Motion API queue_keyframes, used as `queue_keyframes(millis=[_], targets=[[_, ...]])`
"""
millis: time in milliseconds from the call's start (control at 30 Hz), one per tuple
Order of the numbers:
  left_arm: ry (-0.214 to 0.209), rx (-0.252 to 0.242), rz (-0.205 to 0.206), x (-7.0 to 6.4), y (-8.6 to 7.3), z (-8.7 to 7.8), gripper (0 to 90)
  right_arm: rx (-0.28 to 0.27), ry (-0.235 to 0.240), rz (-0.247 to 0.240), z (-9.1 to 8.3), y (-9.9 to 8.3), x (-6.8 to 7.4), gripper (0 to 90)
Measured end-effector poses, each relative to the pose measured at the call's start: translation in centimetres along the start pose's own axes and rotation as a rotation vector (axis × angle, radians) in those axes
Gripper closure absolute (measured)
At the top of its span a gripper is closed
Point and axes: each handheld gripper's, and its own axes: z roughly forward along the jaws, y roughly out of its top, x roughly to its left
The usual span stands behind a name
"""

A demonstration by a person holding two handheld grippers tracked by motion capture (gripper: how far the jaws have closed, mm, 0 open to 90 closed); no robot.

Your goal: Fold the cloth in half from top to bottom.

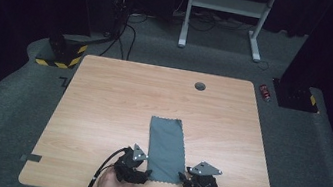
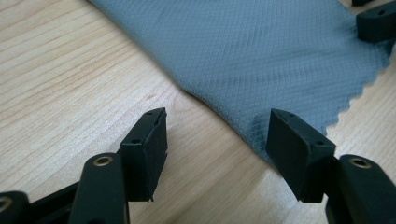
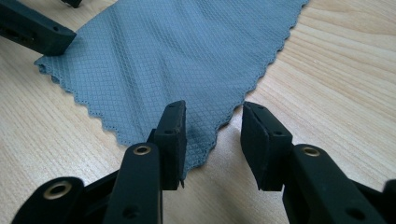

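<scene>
On my light wooden table [image 1: 100, 113], a folded grey waffle-textured cloth [image 1: 165, 146] lies lengthwise near the front edge. I have my left gripper [image 2: 217, 140] spread open over its near left corner, one jaw over fabric. My right gripper [image 3: 212, 137] gapes open astride the scalloped near right corner.

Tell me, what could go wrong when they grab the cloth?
1. The cloth lies flat on the table, so the jaws might close on wood and miss it.
2. The left hand-held gripper and right hand-held gripper are open at separate near corners; uneven pinches could wrinkle or skew the cloth.
</scene>
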Motion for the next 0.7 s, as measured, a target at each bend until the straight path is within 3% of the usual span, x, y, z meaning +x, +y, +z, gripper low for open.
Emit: queue_keyframes(millis=[300, 700], targets=[[-0.008, -0.003, 0.020, 0.2, -0.3, -0.2, 38.5, -0.001, 0.003, -0.013, -0.1, -0.1, 0.6, 61.7], [-0.002, -0.002, 0.011, 1.5, -1.6, -1.2, 38.9, 0.005, 0.038, -0.059, 0.2, 0.3, 2.4, 63.5]])
